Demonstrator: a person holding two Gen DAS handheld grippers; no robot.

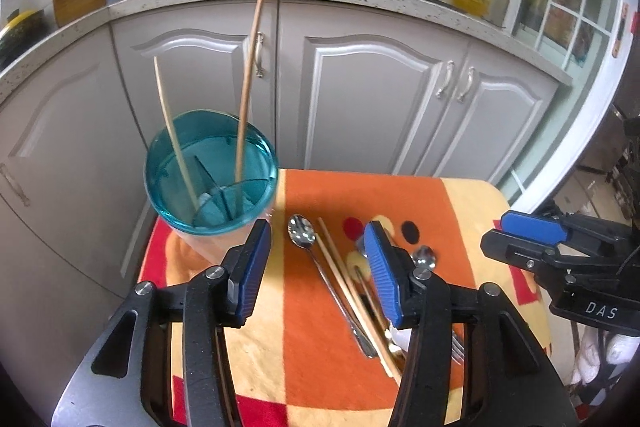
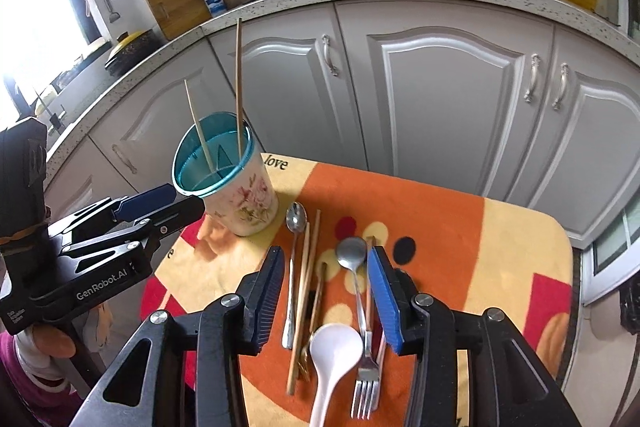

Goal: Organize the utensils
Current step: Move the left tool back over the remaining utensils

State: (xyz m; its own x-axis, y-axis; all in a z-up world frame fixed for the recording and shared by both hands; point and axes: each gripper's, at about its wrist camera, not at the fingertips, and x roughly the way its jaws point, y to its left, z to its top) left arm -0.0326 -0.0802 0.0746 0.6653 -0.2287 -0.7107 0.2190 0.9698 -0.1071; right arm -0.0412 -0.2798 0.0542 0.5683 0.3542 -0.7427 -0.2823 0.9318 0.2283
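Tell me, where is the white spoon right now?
In the right wrist view the white spoon lies on the orange cloth near the bottom edge, bowl up, with the fork on its right and chopsticks on its left.

A floral cup [image 2: 250, 201] with a blue rim stands upright and holds two chopsticks [image 2: 239, 83] that lean apart. Beside it lie a steel spoon [image 2: 294, 259], two chopsticks [image 2: 306, 291], a second spoon [image 2: 354, 267], a white ladle [image 2: 332, 359] and a fork [image 2: 366, 383], close together.
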